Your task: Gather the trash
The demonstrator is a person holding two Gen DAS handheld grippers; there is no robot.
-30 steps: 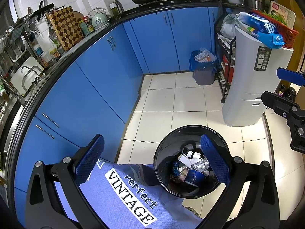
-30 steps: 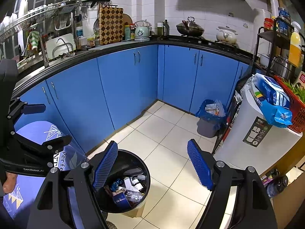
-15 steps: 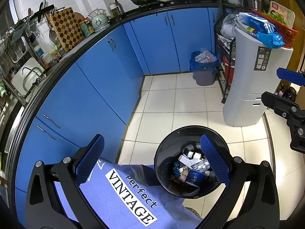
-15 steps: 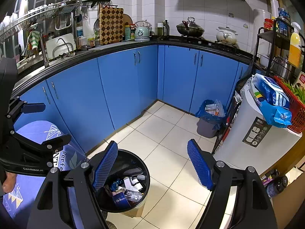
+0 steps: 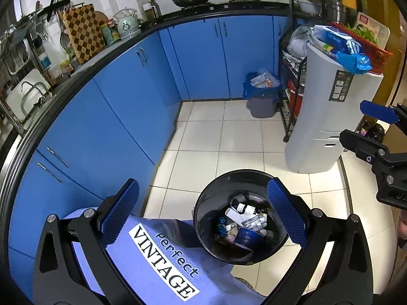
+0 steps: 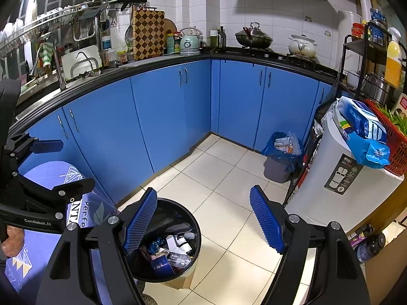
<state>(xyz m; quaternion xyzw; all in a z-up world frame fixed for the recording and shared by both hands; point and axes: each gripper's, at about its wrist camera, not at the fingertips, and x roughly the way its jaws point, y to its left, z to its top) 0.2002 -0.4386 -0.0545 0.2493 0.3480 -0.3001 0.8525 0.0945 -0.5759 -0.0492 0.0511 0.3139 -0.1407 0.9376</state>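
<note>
A round black trash bin (image 5: 203, 203) stands on the tiled floor below me, holding mixed trash (image 5: 241, 225): a blue cup, a blister pack, small bottles, wrappers. It also shows in the right wrist view (image 6: 194, 231). My left gripper (image 5: 203, 211) is open and empty, held above the bin's left side. My right gripper (image 6: 204, 218) is open and empty, above the floor just right of the bin. A second small grey bin with a blue bag (image 5: 262, 94) full of trash stands by the far cabinets, also seen in the right wrist view (image 6: 279, 157).
Blue cabinets (image 5: 122, 106) curve along the left and back. A white appliance (image 5: 328, 122) with blue packets and a red basket on top stands at right, beside a black wire rack (image 5: 287, 76). My purple shirt (image 5: 152, 254) fills the lower left. A dark bottle (image 6: 371, 245) lies at far right.
</note>
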